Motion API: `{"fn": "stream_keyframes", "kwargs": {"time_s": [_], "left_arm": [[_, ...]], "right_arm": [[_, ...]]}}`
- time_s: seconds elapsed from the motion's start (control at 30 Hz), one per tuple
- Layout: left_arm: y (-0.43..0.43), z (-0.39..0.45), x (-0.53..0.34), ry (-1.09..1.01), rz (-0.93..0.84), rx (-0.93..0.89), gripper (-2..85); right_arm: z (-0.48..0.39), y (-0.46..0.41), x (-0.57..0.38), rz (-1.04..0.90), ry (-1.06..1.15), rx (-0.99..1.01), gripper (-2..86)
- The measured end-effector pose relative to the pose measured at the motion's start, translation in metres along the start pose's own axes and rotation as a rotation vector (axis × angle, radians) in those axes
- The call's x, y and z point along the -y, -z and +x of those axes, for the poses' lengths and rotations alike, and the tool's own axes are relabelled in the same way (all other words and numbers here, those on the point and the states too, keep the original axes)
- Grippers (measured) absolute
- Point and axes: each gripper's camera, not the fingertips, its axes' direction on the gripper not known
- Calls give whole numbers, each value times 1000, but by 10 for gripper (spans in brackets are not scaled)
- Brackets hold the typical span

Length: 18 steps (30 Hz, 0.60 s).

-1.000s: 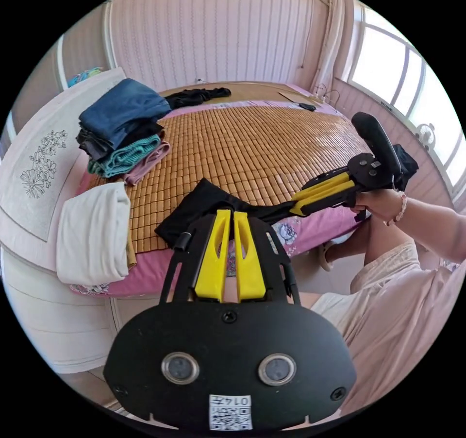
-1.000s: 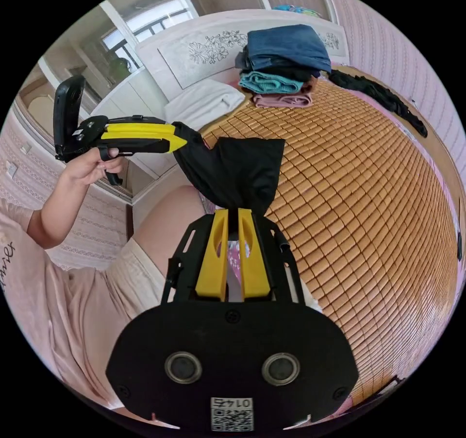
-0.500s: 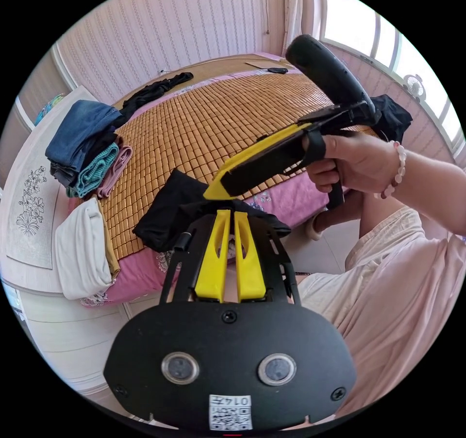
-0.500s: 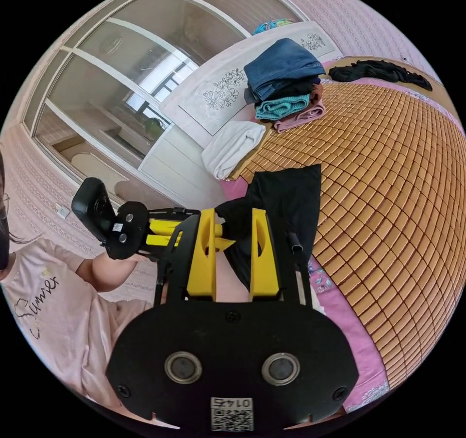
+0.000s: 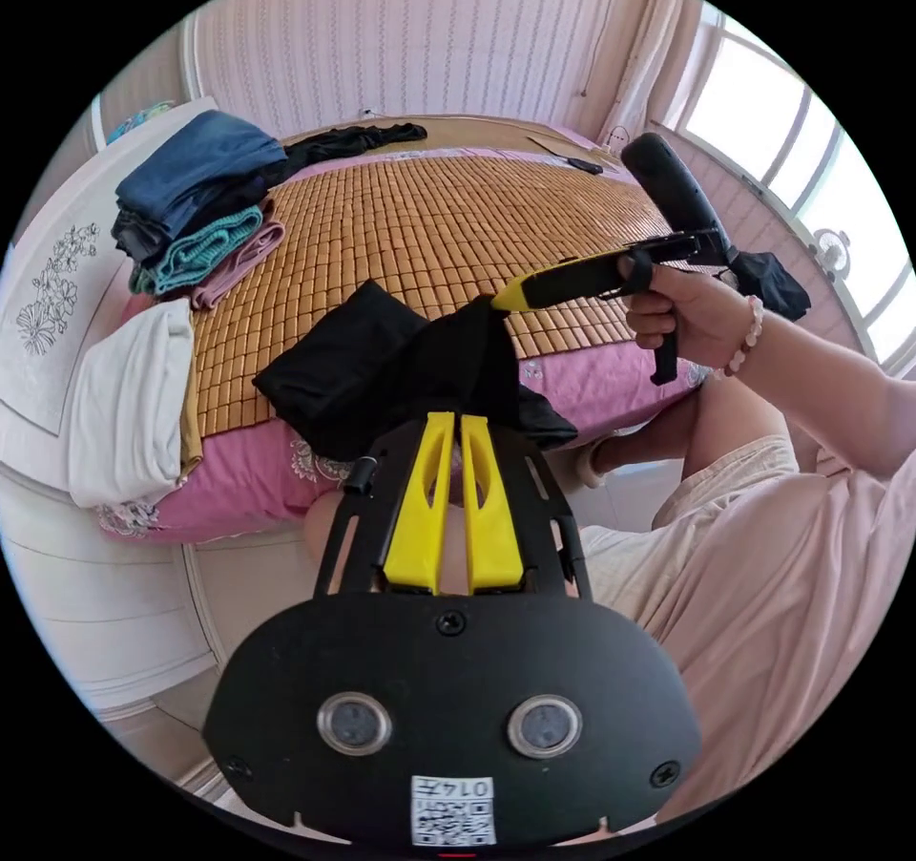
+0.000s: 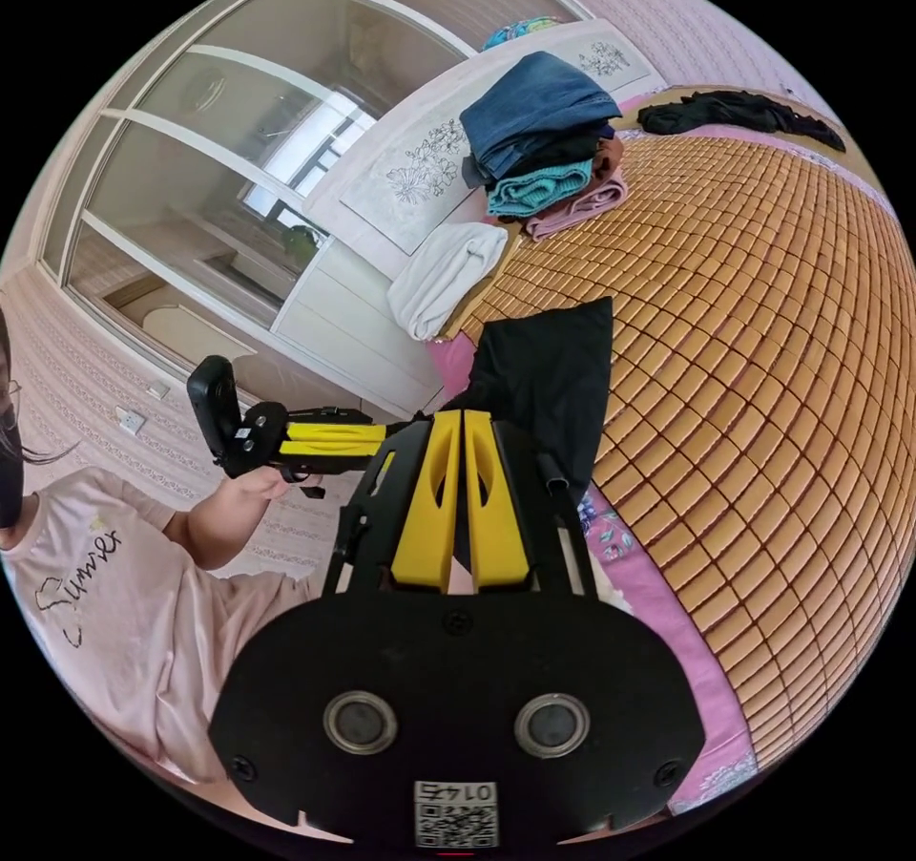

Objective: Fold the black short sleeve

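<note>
The black short sleeve shirt [image 5: 363,365] lies bunched at the near edge of the bamboo mat [image 5: 429,221], partly hanging over the pink bed side. My left gripper [image 5: 455,419] is shut on a fold of it right at the jaw tips. My right gripper [image 5: 504,300], held in a hand, pinches a raised peak of the same cloth just above. In the right gripper view the shirt [image 6: 558,365] runs from the mat [image 6: 763,326] down behind my shut right gripper [image 6: 463,415]. The left gripper [image 6: 405,436] sits close beside it, its tips hidden behind the frame.
A stack of folded clothes [image 5: 191,212] [image 6: 544,145] and a white folded bundle [image 5: 134,403] [image 6: 444,274] sit by the headboard. Another black garment [image 5: 348,140] [image 6: 739,116] lies at the mat's far side. The person's lap and legs are below the bed edge.
Half a second ago the right gripper's jaws stood apart; now they are shut on the shirt again, close to the left gripper. The left gripper kept its hold.
</note>
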Motion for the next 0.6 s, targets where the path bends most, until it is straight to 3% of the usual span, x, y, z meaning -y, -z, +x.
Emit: {"fn": "stream_keyframes", "kwargs": {"time_s": [0.27, 0.47, 0.6], "left_arm": [[9, -13, -40, 86, 13, -82, -8], [16, -24, -81, 145, -12, -54, -10], [54, -31, -99, 178, 101, -15, -10]], "right_arm": [[-15, 63, -50, 61, -56, -6, -2], [-19, 150, -95, 282, -163, -2, -2], [-32, 227, -125, 459, -193, -31, -2]]}}
